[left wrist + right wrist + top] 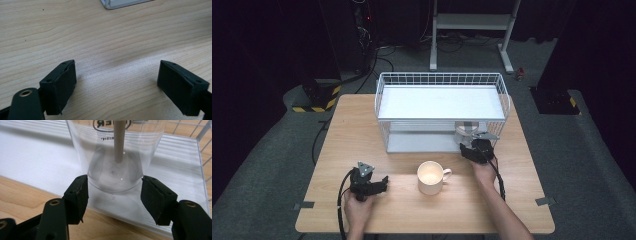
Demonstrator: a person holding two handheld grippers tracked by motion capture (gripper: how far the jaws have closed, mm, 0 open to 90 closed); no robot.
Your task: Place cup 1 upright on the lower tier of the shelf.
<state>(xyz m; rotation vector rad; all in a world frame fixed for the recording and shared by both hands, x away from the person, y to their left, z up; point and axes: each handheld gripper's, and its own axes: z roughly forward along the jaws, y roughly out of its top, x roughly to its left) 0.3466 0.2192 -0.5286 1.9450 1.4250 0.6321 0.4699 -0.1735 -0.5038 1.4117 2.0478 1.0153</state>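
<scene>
Wooden table: right gripper clamping clear cup at rack edge; left gripper apart.

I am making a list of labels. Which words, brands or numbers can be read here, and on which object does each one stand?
"ER": end of a cut-off printed word inside an oval on the clear plastic cup.
"RISH": small faint print below it, on the same cup; its beginning is unreadable.
The white mug carries no legible text.

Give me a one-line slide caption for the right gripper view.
Right gripper jaws flank the base of a clear cup on the rack's lower shelf.
</scene>
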